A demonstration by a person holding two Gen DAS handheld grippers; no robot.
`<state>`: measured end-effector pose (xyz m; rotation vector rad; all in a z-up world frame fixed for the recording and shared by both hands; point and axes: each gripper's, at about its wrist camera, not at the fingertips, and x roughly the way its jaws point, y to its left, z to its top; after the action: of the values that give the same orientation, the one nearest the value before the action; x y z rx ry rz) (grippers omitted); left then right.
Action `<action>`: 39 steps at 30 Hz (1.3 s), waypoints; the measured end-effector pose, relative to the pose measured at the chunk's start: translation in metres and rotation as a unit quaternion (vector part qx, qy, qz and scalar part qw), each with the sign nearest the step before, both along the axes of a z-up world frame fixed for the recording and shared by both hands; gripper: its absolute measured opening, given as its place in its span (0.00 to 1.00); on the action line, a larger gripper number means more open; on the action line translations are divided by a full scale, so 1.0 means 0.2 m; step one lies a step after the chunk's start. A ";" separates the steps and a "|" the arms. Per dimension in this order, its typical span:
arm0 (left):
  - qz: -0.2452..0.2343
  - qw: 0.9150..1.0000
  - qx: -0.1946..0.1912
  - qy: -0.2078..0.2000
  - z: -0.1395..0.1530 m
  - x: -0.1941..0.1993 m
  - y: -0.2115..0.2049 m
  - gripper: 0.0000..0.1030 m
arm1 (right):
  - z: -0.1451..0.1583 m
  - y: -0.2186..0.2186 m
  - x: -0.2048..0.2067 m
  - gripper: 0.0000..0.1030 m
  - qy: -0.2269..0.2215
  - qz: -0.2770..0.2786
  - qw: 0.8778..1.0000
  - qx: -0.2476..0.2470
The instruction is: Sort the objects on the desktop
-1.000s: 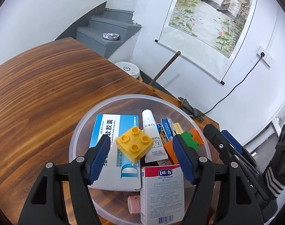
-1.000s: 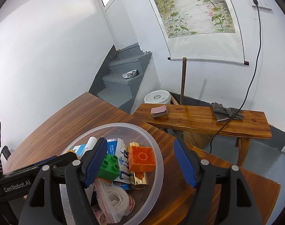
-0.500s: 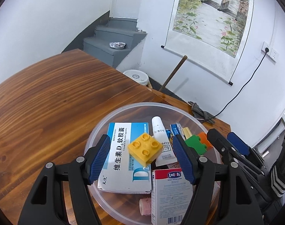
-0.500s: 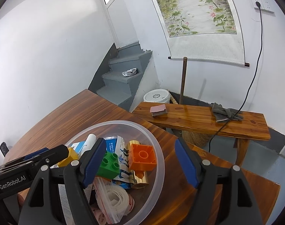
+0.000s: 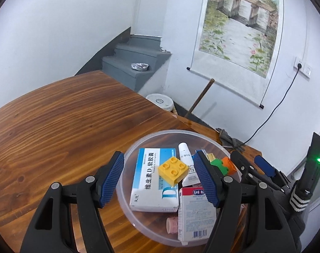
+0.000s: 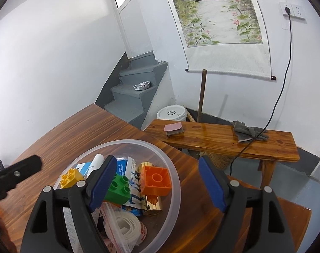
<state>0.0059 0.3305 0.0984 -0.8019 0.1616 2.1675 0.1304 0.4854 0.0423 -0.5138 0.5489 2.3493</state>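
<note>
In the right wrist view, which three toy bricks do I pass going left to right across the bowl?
yellow brick → green brick → orange brick, all inside the clear bowl.

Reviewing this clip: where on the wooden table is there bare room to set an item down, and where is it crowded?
Free: the broad stretch of table left of and beyond the clear bowl, toward the stairs. A narrower strip lies between the bowl and the table's bench-side edge. Crowded: the bowl's inside, packed with boxes, bricks and tubes, with both open grippers over it.
</note>
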 end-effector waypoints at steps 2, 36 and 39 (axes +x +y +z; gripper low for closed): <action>0.005 1.000 0.000 0.001 0.01 0.01 -0.03 0.70 | 0.00 0.00 0.00 0.84 0.005 -0.003 1.000 -0.002; 0.046 0.993 -0.045 0.101 0.23 0.33 -0.42 0.84 | 0.19 -0.60 0.25 1.00 -0.079 0.030 0.995 0.050; 0.041 0.994 -0.034 0.100 0.25 0.36 -0.45 0.84 | 0.19 -0.67 0.25 1.00 -0.111 0.045 0.991 0.053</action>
<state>0.0783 0.2397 0.1494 -0.6378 0.3113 2.3295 0.1813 0.3510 0.0811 -0.7532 0.3009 2.3503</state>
